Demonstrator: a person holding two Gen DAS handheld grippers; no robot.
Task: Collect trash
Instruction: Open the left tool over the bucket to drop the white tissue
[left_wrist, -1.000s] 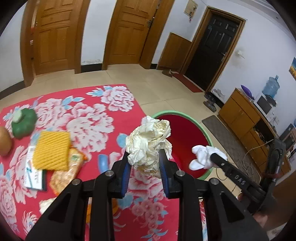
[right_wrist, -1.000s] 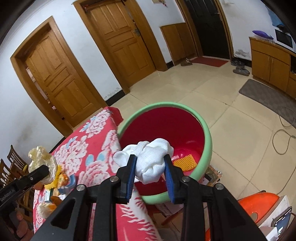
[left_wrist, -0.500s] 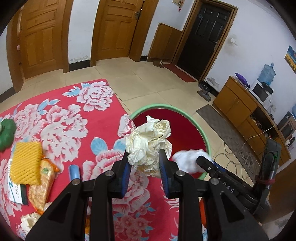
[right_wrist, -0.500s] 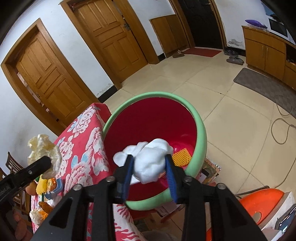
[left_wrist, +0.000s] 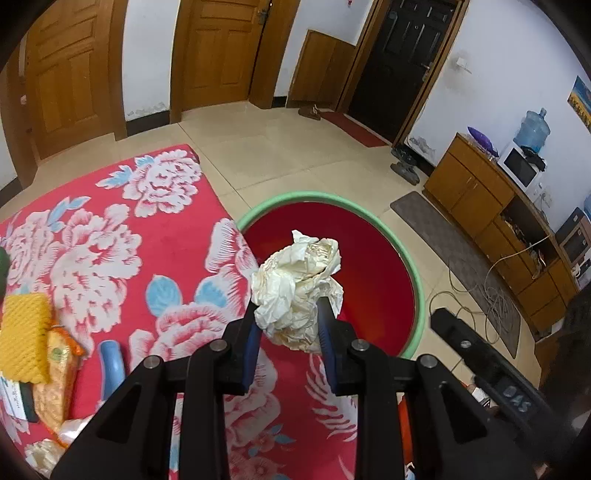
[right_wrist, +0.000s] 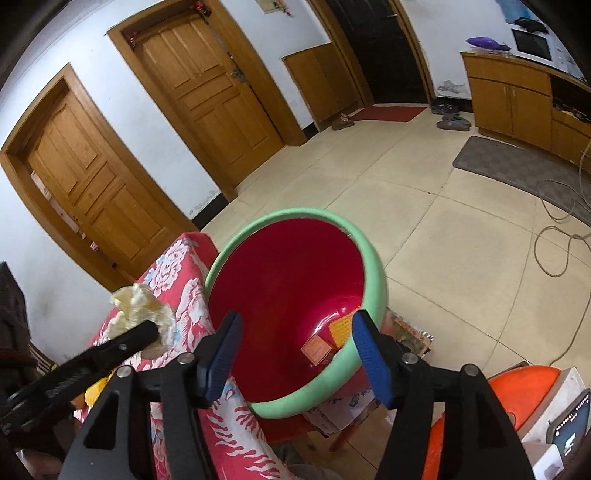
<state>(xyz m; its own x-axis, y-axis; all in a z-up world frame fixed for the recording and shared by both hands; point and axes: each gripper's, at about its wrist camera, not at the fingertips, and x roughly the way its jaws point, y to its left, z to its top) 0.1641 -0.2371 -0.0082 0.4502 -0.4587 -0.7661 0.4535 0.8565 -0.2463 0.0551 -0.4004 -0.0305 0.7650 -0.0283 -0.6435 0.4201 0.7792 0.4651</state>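
My left gripper is shut on a crumpled cream paper wad and holds it over the near rim of the red bin with a green rim. The wad also shows in the right wrist view, at the table's edge. My right gripper is open and empty above the bin. Inside the bin lie a yellow mesh piece and an orange wrapper. The white tissue is out of sight.
The table with a red floral cloth holds a yellow foam net, an orange snack bag and a blue tube. An orange stool stands at the lower right. Cables lie on the tiled floor.
My right gripper opened and the white tissue it held is gone from its jaws. My left gripper moved with the paper wad toward the bin.
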